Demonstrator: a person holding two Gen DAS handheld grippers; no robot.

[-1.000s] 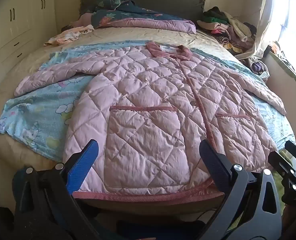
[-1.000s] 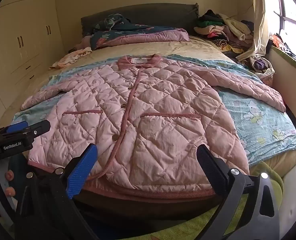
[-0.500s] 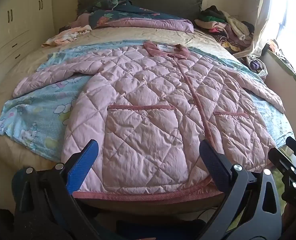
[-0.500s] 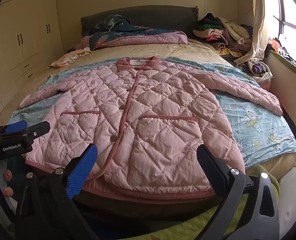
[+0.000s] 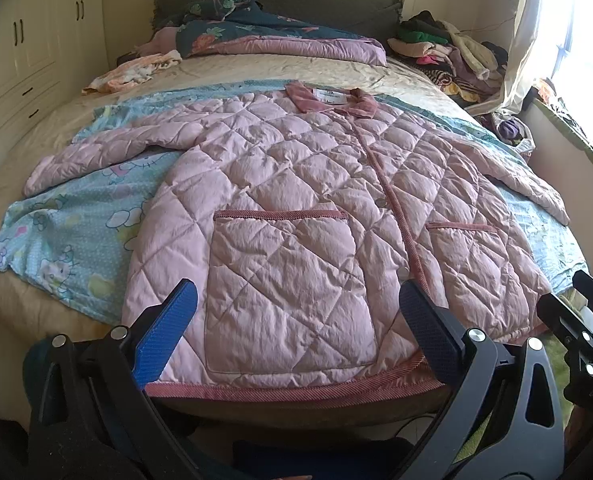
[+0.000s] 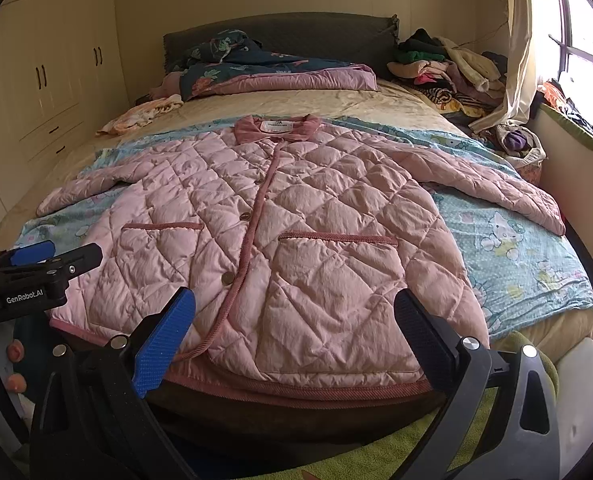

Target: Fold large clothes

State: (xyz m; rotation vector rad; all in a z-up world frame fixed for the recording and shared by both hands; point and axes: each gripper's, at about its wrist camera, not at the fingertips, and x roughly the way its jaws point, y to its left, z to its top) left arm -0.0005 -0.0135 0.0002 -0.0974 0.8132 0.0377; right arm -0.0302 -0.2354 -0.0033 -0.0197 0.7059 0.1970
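A large pink quilted jacket (image 5: pixel 296 208) lies spread flat, front up, on the bed, sleeves out to both sides, collar at the far end, hem at the near edge. It fills the right wrist view (image 6: pixel 280 240) too. My left gripper (image 5: pixel 296 320) is open and empty, just above the hem near the left pocket. My right gripper (image 6: pixel 292 324) is open and empty, above the hem near the right pocket. The left gripper (image 6: pixel 36 264) also shows at the left edge of the right wrist view.
A light blue cartoon sheet (image 5: pixel 76 220) lies under the jacket. Folded bedding (image 5: pixel 276 36) sits by the headboard. A pile of clothes (image 5: pixel 448 52) is at the far right. Wardrobes (image 6: pixel 48 80) stand on the left; a window and curtain (image 6: pixel 516 60) on the right.
Both cameras have shifted slightly closer to the bed. The jacket has not moved and both grippers stay open.
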